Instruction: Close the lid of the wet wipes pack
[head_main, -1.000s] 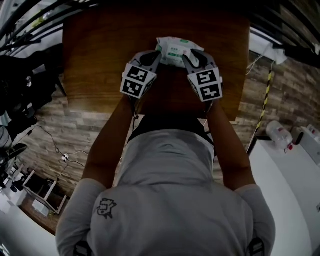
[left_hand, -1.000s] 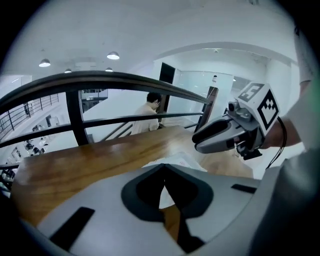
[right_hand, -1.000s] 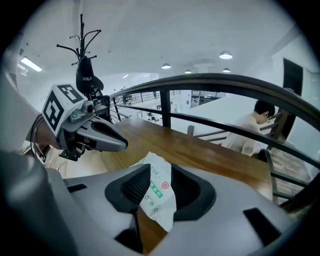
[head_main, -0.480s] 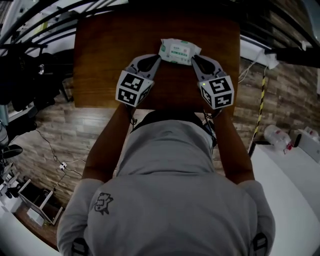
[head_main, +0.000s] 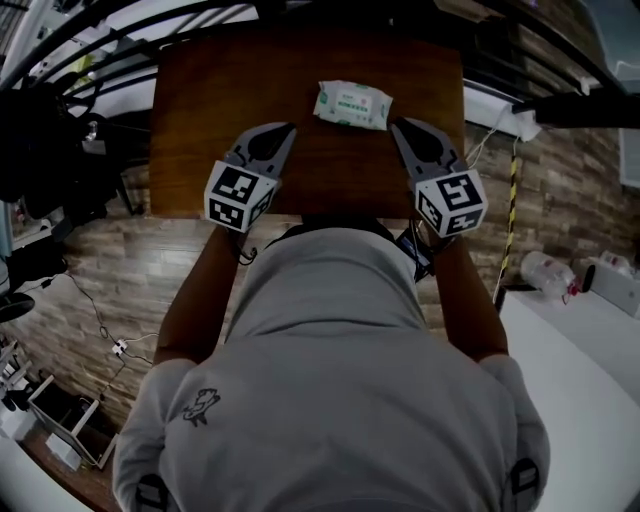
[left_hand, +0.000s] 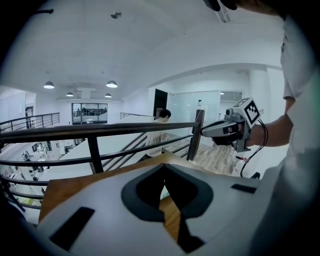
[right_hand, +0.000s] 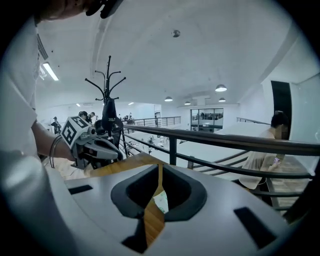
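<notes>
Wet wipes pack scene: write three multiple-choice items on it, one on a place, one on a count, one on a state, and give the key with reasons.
1. Where is the white, green-printed plastic wet wipes pack?
A. lying free on the brown wooden table
B. clamped in a gripper
C. on the floor

2. How many grey two-jaw grippers show in the head view?
A. one
B. two
C. three

3. How do the right gripper's jaws stand?
A. wide apart
B. pressed on the pack
C. together, empty

Key:
1 A: the pack lies on the table beyond both grippers, touching neither.
2 B: the left gripper and the right gripper show, one on each side.
3 C: its own view shows the jaws together, having just been closing, with nothing between them.
</notes>
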